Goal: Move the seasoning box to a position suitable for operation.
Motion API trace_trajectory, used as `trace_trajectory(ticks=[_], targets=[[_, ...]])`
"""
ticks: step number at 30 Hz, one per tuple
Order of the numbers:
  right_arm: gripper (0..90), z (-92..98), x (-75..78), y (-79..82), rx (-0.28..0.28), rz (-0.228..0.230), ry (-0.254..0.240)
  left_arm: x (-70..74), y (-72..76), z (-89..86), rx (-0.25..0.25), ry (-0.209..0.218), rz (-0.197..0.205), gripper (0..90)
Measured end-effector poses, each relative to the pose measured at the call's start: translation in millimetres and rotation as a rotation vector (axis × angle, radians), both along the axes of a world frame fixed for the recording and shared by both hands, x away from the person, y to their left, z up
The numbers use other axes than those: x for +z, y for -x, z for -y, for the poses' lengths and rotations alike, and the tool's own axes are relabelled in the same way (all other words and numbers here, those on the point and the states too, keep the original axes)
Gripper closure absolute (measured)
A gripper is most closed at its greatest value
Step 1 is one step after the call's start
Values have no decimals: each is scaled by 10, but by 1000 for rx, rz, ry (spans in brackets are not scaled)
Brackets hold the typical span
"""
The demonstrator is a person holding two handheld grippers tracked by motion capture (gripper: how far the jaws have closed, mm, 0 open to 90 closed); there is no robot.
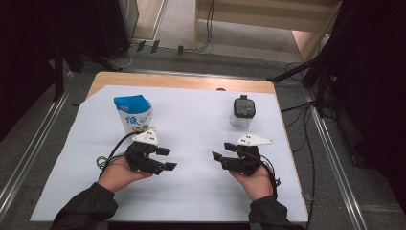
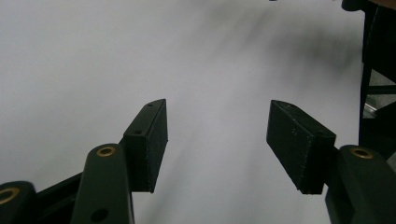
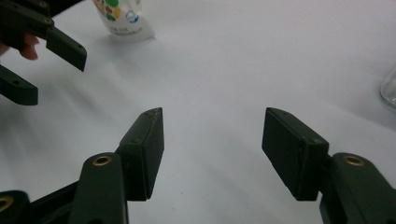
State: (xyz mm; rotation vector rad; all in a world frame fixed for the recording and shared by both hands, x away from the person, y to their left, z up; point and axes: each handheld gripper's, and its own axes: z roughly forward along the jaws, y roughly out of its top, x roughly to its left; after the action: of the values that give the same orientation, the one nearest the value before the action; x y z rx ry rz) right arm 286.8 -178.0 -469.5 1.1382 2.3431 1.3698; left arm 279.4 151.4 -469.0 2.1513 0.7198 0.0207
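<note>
A blue and white pouch (image 1: 133, 113) with printed characters stands upright at the back left of the white sheet (image 1: 191, 124). A clear jar with a black lid (image 1: 242, 112) stands at the back right. My left gripper (image 1: 166, 158) hovers in front of the pouch, jaws open, pointing toward the middle. My right gripper (image 1: 220, 156) is in front of the jar and faces the left one, also open. In the left gripper view the jaws (image 2: 217, 140) frame bare sheet. In the right gripper view the jaws (image 3: 212, 149) are empty, with the pouch's foot (image 3: 123, 21) and the left gripper's fingers (image 3: 65, 46) beyond.
The sheet covers a wooden table (image 1: 182, 81) whose far edge shows bare. Dark stands and cables (image 1: 306, 143) flank the table on the floor. A glass edge (image 3: 390, 88) of the jar shows at the right border of the right gripper view.
</note>
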Motion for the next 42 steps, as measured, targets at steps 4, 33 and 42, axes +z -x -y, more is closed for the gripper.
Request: trace_trajectory(ticks=[4, 33, 42], targets=[[389, -17, 17, 18, -13, 24, 16, 37, 4, -33, 6, 7, 14, 405], [170, 210, 106, -289, -250, 7, 42, 172, 127, -134, 48, 54, 43, 335], [114, 301, 149, -528, -370, 30, 46, 147, 171, -209, 87, 32, 34, 290]])
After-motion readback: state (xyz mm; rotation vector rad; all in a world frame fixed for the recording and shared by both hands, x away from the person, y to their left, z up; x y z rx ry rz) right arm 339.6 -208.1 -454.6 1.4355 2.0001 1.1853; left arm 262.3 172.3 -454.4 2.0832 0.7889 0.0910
